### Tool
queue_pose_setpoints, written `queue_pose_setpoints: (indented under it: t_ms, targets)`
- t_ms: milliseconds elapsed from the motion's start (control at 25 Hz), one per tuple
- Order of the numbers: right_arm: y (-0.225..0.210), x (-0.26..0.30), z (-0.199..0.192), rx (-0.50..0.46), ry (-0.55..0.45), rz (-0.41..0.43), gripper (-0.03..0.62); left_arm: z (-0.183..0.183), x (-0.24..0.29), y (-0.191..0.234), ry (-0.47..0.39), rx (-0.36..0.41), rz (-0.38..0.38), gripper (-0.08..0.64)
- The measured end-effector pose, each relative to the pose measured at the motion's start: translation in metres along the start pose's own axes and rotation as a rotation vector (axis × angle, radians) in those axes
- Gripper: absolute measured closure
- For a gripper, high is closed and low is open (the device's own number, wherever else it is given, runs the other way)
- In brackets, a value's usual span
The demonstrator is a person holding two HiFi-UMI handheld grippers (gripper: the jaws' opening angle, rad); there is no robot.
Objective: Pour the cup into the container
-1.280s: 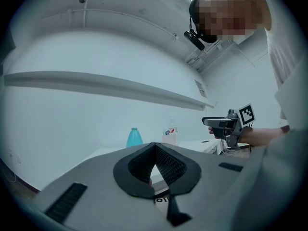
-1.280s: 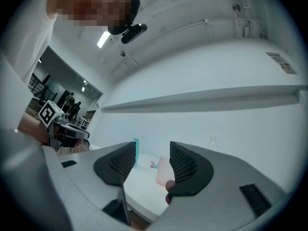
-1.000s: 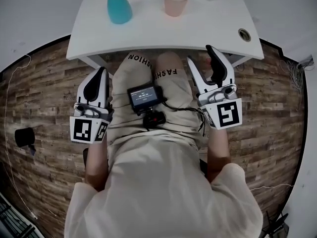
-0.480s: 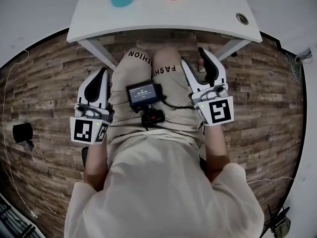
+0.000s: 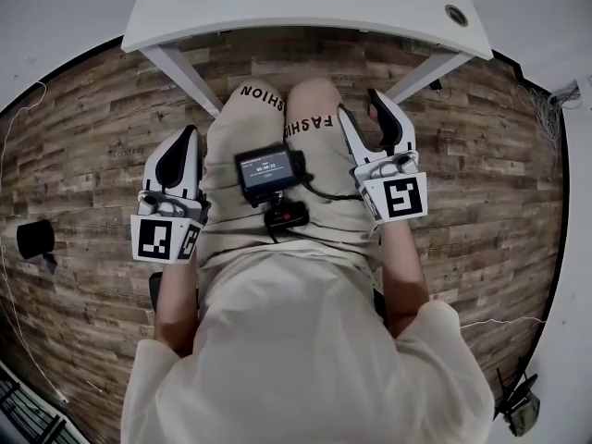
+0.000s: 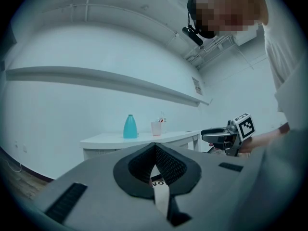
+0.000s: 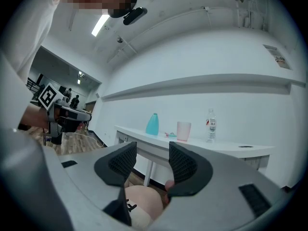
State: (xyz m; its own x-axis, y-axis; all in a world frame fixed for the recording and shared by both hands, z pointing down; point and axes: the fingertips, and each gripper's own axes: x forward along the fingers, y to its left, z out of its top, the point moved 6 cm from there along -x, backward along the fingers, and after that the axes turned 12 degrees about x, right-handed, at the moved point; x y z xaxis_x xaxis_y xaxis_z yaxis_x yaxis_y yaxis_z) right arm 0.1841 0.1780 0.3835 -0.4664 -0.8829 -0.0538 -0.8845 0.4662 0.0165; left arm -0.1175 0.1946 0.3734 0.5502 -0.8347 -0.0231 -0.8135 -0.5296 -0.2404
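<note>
Cup (image 7: pixel 184 131) upright on table (image 7: pixel 219 147)

Both grippers sit below tabletop height, one at each side of my thighs (image 5: pixel 277 128).

Left gripper (image 5: pixel 191 132): thigh close on its inner side, open floor (image 5: pixel 83 146) on its outer side. A slanted table leg (image 5: pixel 185 74) stands just ahead.

Right gripper (image 5: pixel 359 104): knee just inside and below, the other leg (image 5: pixel 421 70) ahead and outward.

The table (image 5: pixel 305 12) edge lies ahead of and above both, with free air straight up.

On top, the teal bottle (image 7: pixel 152 124) and cup (image 7: pixel 184 131) stand apart.
</note>
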Motion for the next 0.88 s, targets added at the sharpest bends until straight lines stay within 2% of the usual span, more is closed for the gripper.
queue_pose_setpoints:
  t_ms: [360, 880]
  targets:
    - [0.015, -0.013, -0.007, -0.04, 0.008, -0.023, 0.379, -0.027, -0.024, -0.005, 0.042, -0.008, -0.001, 0.551]
    - [0.04, -0.034, 0.018, -0.098, -0.042, -0.083, 0.387, -0.047, -0.041, -0.011, 0.066, -0.042, -0.008, 0.551]
